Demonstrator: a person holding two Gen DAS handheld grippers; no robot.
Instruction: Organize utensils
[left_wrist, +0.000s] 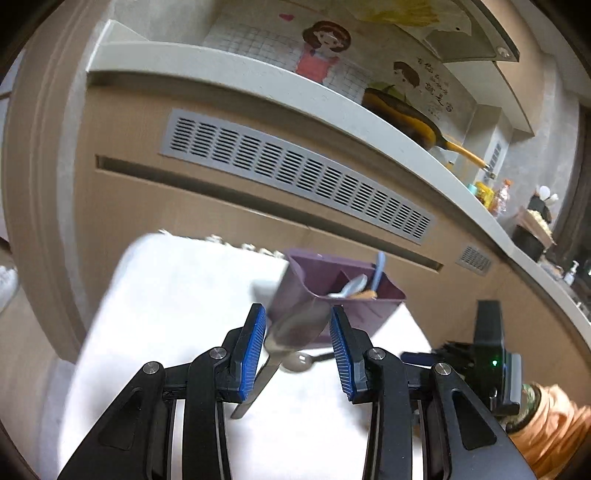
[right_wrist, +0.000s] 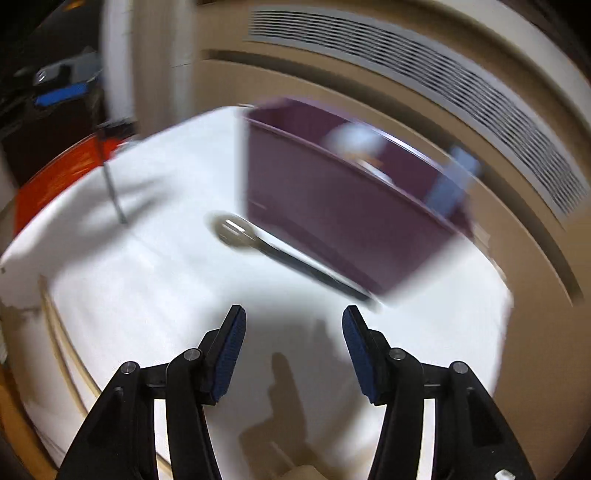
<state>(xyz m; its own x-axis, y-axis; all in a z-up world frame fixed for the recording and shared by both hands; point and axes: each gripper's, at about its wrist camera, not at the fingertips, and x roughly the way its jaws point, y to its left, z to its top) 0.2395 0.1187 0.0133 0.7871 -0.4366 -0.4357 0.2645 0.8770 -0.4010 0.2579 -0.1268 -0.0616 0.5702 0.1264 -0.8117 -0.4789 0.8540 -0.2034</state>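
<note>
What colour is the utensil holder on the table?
Dark purple; the utensil holder shows best in the left wrist view.

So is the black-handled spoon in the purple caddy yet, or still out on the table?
Out. The black-handled spoon lies flat on the white table beside the purple caddy, outside its wall.

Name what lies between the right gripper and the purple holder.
A dark-handled spoon on the white cloth, between right gripper and purple holder; right wrist view shows it.

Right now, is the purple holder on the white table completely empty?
No. In the left wrist view the purple holder already has a pale blue spoon and other utensils standing in one of its compartments.
</note>
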